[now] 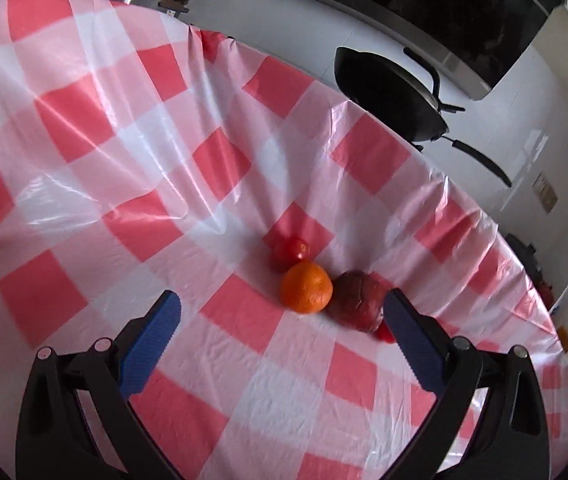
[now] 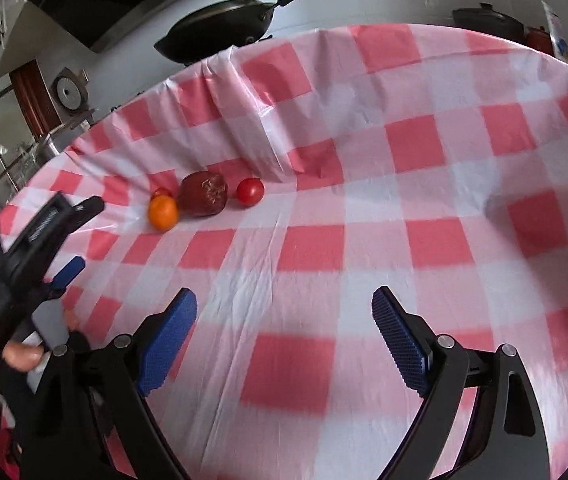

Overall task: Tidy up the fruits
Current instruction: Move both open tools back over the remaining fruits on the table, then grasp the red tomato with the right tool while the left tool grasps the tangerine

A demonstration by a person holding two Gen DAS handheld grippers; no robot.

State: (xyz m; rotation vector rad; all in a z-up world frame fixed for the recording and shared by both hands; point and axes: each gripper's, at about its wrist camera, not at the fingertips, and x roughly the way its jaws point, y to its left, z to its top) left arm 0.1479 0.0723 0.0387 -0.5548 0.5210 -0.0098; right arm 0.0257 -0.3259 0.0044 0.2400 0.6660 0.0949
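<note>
On checked cloth (image 2: pixel 315 248): orange (image 2: pixel 162 212), pomegranate (image 2: pixel 204 193), tomato (image 2: pixel 250 191) in row.

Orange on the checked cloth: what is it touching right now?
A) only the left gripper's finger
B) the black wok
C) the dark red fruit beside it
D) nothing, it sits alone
C. In the left wrist view the orange sits pressed against the dark red fruit, while the open left gripper stands clear of it; the right wrist view shows the same pair side by side.

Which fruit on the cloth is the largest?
The dark red fruit, wrinkled and dull, between the orange and a small red tomato; both are smaller.
</note>
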